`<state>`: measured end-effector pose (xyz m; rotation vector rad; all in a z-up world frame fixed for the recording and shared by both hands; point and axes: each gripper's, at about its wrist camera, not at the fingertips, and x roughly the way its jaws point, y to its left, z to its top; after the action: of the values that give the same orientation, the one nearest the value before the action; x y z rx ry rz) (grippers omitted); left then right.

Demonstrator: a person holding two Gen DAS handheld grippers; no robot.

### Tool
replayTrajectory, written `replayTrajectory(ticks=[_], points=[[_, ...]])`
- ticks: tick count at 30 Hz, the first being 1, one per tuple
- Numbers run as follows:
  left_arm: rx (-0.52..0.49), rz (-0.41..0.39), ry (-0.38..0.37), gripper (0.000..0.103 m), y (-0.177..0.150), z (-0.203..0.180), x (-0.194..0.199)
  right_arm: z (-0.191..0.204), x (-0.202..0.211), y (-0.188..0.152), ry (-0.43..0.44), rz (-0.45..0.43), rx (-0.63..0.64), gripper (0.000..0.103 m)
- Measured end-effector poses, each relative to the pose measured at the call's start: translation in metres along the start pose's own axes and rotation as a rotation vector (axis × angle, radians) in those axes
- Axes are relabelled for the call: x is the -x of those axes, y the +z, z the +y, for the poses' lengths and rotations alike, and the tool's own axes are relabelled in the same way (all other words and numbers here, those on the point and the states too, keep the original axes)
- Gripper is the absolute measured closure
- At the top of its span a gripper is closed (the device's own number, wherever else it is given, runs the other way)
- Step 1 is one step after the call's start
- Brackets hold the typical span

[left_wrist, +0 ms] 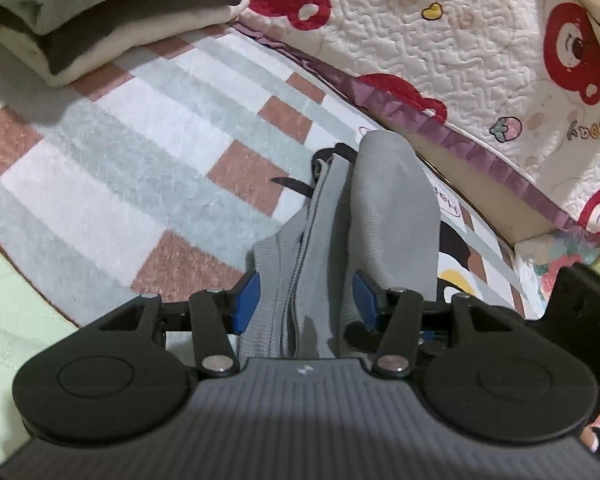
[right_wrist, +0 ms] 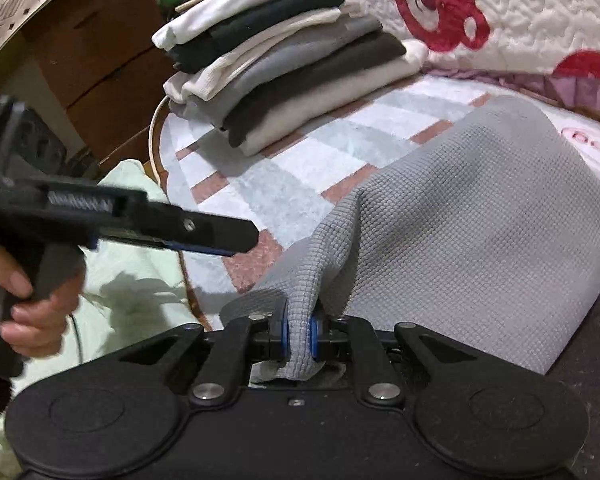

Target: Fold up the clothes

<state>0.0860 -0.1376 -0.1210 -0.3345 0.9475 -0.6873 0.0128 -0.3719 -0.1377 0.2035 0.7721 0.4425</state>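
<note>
A grey waffle-knit garment (right_wrist: 460, 240) is lifted off the checked rug (right_wrist: 300, 168), draping in a hump to the right. My right gripper (right_wrist: 299, 336) is shut on a bunched edge of it, pinched between the blue pads. In the left wrist view the same grey garment (left_wrist: 388, 208) hangs in narrow folds straight ahead, with a black strap showing behind it. My left gripper (left_wrist: 306, 300) is open, its blue pads standing on either side of the cloth. From the right wrist view the left gripper (right_wrist: 244, 238) is seen side-on, held by a hand (right_wrist: 40, 312), its tip just short of the garment.
A stack of folded clothes (right_wrist: 292, 68) in white, black, grey and cream sits at the rug's far end, also the stack (left_wrist: 100, 12). A white quilt with red bears (left_wrist: 460, 40) borders the rug. A wooden drawer unit (right_wrist: 92, 52) stands left, a pale green blanket (right_wrist: 140, 280) below it.
</note>
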Motion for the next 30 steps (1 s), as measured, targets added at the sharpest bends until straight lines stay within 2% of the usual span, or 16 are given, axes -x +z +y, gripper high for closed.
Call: replayTrajectory(ticks=[2,5,7,8,13,14,17,19,20,24,25,26,27,30], points=[[0.002,-0.006,-0.015,0.053,0.0,-0.001,0.001,0.003,0.0,-0.008,-0.015,-0.018,0.004,0.09],[0.013,-0.089,0.009,0.053,0.001,-0.005,0.009,0.009,0.004,-0.013,-0.02,-0.046,0.017,0.09],[0.027,-0.13,-0.004,0.053,0.005,-0.007,0.013,0.009,0.005,-0.013,-0.008,-0.051,0.013,0.09],[0.031,-0.118,-0.009,0.053,0.007,-0.008,0.012,0.008,0.004,-0.013,-0.005,-0.051,0.013,0.089],[0.011,-0.067,-0.017,0.053,0.006,-0.017,-0.002,0.014,0.005,-0.018,0.016,-0.069,0.016,0.07],[0.008,-0.057,-0.028,0.053,0.004,-0.019,-0.004,0.015,0.01,-0.019,0.032,-0.074,0.011,0.07],[-0.006,0.002,-0.049,0.053,0.001,-0.027,-0.017,0.011,0.026,-0.026,0.127,-0.085,-0.046,0.069],[-0.065,0.048,-0.008,0.053,-0.001,-0.035,-0.026,0.003,0.036,-0.034,0.218,-0.062,-0.1,0.07],[-0.095,0.055,0.009,0.053,-0.002,-0.039,-0.028,-0.001,0.042,-0.038,0.233,-0.057,-0.127,0.07],[-0.087,0.088,0.001,0.052,-0.004,-0.036,-0.041,-0.021,0.079,-0.051,0.162,-0.117,-0.225,0.069],[-0.081,0.096,0.002,0.054,-0.004,-0.034,-0.044,-0.027,0.089,-0.053,0.137,-0.138,-0.256,0.069],[-0.104,0.095,0.017,0.067,-0.005,-0.036,-0.046,-0.032,0.092,-0.055,0.118,-0.15,-0.277,0.069],[-0.128,0.094,0.033,0.097,-0.006,-0.039,-0.048,-0.037,0.096,-0.057,0.098,-0.162,-0.297,0.069],[-0.176,0.054,0.082,0.096,-0.005,-0.051,-0.04,-0.053,0.106,-0.062,0.039,-0.197,-0.359,0.067]])
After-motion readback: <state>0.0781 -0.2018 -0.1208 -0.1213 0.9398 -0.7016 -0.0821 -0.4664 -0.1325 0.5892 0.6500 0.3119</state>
